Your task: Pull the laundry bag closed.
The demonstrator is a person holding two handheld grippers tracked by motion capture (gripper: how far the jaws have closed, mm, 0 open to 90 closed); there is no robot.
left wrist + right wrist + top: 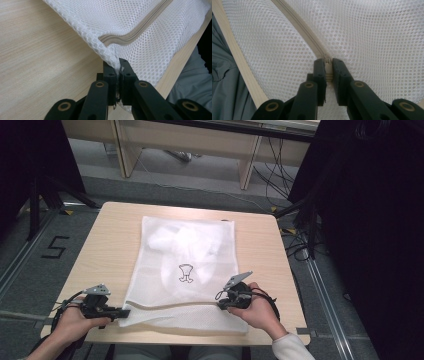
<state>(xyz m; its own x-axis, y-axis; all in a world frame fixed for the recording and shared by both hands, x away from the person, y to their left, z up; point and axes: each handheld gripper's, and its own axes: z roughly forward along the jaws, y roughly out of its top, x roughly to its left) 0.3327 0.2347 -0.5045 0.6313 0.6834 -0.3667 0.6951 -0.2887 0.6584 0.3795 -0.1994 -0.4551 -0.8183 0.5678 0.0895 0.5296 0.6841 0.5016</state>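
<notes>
We see the white mesh bag (185, 270) lying flat mid-frame on the surface (105, 250), long axis running top to bottom, its zipper (140, 27) edge nearest the bottom. Our left tongs (124, 312) pinch its lower-left corner; our right tongs (220, 295) are closed on the zipper pull (328, 65).

Two black two-jaw grippers, left (121, 312) and right (220, 296), are topped by grey three-cornered plates, studded with brass-ringed pivots and trailed by black cables. A white sleeve cuff (292, 345) is worn.
</notes>
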